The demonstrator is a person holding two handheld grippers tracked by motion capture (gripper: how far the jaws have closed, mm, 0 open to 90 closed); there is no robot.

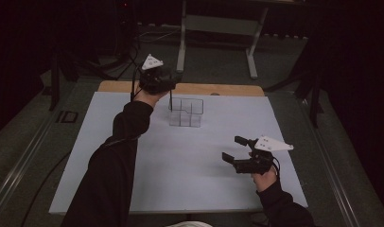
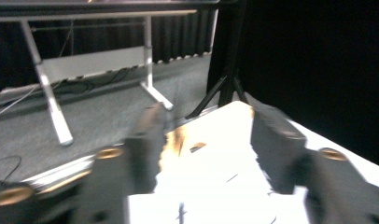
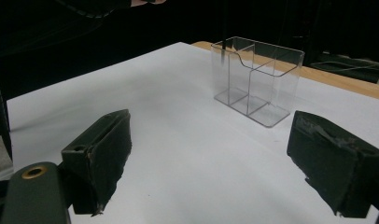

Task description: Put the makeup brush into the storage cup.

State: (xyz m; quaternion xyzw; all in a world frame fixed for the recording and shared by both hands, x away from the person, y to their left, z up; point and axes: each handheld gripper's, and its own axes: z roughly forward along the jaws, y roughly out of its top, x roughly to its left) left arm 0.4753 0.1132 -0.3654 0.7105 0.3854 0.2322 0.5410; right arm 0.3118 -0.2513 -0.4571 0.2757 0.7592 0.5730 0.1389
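The thin dark stick (image 1: 171,100) stands in a back corner slot of the clear box (image 1: 186,113) on the white table (image 1: 180,161). The left gripper (image 1: 167,81) is right above it with jaws apart, so the drop looks done. The right gripper (image 1: 231,148) waits wide open, well apart from the box.

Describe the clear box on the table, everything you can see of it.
The box looks like clear plastic, open on top and split by thin walls into compartments, with a lower, scooped front section. It stands upright on the white sheet toward the table's far edge. A thin dark stick stands in one back corner compartment, below the left claw.
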